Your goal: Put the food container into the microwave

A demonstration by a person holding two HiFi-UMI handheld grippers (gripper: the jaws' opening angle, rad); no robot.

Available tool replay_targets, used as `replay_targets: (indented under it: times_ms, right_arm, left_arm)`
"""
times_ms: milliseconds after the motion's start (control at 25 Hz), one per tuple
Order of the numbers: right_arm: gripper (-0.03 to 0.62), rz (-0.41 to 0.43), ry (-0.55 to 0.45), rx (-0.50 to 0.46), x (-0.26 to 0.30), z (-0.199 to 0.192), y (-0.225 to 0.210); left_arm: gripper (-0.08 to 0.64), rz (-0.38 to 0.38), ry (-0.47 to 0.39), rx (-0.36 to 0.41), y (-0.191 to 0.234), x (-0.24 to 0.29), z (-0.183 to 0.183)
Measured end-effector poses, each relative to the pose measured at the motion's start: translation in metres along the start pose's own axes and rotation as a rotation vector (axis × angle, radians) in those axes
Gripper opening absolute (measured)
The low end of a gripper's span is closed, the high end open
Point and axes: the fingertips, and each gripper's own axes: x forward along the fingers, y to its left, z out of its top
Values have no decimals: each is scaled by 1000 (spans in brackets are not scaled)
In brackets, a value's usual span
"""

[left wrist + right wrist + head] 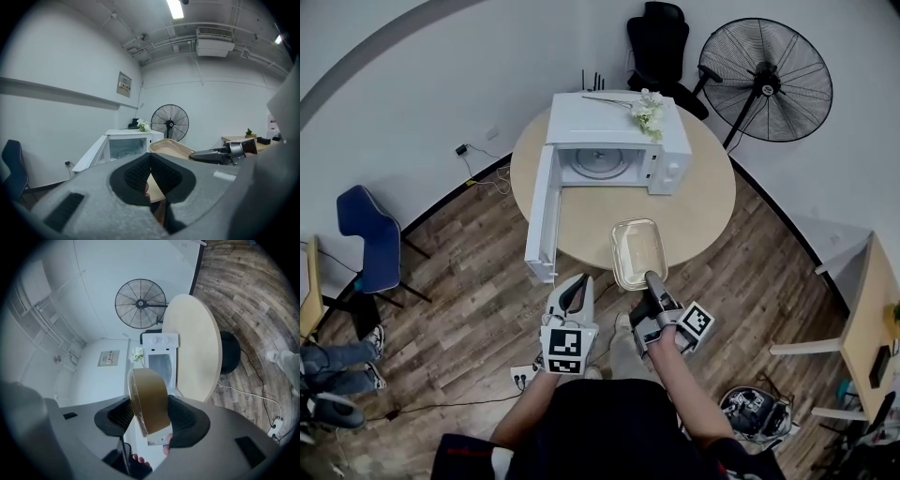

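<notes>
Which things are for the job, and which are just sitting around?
For the job: food container, open microwave, right tool gripping the container.
Just around: fan, flowers on the microwave, blue chair, black chair.

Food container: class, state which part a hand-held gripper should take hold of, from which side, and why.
Grip the near short end of the food container, rim and wall between the jaws, coming from the person's side, as the right hand-held gripper does. It is a shallow oblong whose far end points at the open microwave, so that end is free to enter first.
</notes>
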Motion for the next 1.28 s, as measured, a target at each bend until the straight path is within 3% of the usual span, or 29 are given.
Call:
replay_targets:
  times_ms: [280, 840, 1280]
  right_arm:
    - [219, -4, 43, 15, 62, 35, 0]
    - [219, -77, 168, 31, 171, 93, -8]
    - [219, -140, 287, 11, 217, 102, -36]
  left_arm:
    - [15, 22, 26, 17, 14, 65, 6]
    - [14, 118, 99, -33, 44, 179, 6]
    - [15, 209, 176, -40, 55, 212, -30]
